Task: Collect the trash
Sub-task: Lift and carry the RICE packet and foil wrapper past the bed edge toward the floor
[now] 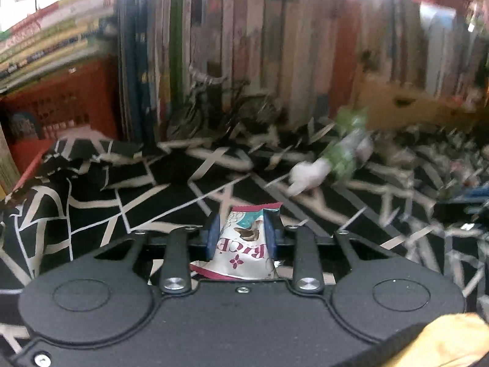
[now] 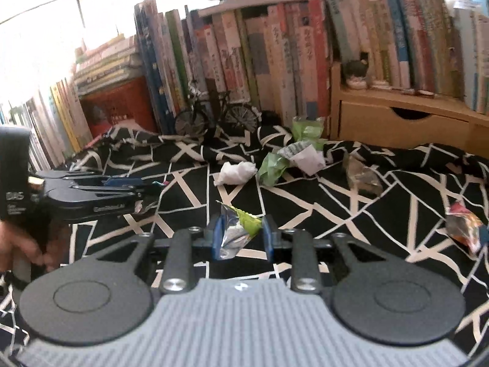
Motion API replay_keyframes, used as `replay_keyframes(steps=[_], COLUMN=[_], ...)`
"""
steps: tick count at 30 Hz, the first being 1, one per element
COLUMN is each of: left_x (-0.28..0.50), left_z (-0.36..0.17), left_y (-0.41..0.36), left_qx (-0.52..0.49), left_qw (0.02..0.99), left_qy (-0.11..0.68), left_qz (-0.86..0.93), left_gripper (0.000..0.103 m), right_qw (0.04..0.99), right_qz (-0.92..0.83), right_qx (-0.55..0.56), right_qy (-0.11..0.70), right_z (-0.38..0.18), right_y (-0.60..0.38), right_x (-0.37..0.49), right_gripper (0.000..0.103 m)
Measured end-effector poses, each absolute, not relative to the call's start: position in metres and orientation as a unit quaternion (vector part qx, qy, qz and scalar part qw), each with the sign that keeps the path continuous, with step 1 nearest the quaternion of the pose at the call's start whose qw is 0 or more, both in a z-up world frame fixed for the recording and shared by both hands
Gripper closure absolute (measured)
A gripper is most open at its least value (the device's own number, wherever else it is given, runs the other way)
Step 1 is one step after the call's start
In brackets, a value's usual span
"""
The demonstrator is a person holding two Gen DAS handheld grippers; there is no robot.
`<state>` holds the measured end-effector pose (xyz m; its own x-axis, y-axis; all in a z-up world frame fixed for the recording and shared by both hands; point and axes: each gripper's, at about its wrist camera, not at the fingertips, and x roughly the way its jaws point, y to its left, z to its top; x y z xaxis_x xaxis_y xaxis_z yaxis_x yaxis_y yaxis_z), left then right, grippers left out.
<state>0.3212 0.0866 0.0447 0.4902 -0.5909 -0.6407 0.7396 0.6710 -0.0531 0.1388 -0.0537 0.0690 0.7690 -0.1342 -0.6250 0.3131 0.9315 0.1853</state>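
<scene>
Currently, left gripper (image 1: 243,232) was clamped on a snack wrapper (image 1: 244,244), right gripper (image 2: 241,234) on a foil wrapper (image 2: 237,232), over the cloth (image 2: 336,202). Best kept clamped firmly until binned.

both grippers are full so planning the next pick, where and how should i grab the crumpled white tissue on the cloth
Grip the crumpled white tissue across its raised middle, coming down from above. It sits as a loose puffed ball on the black patterned cloth, apart from the green wrapper on its right, so fingers can straddle it. Probably a soft pinch is enough.
</scene>
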Motion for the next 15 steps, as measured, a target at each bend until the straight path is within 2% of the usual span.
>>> replay_keyframes(steps=[15], left_x=[0.248], left_z=[0.128], left_y=[0.148], left_qx=[0.073], left_qw=[0.87], left_qy=[0.269], left_qz=[-0.406], left_gripper=[0.076], right_qw=[0.935], right_qz=[-0.134], right_qx=[0.147], right_qy=[0.293], right_z=[0.11], right_y=[-0.023], right_x=[0.076], right_gripper=[0.071])
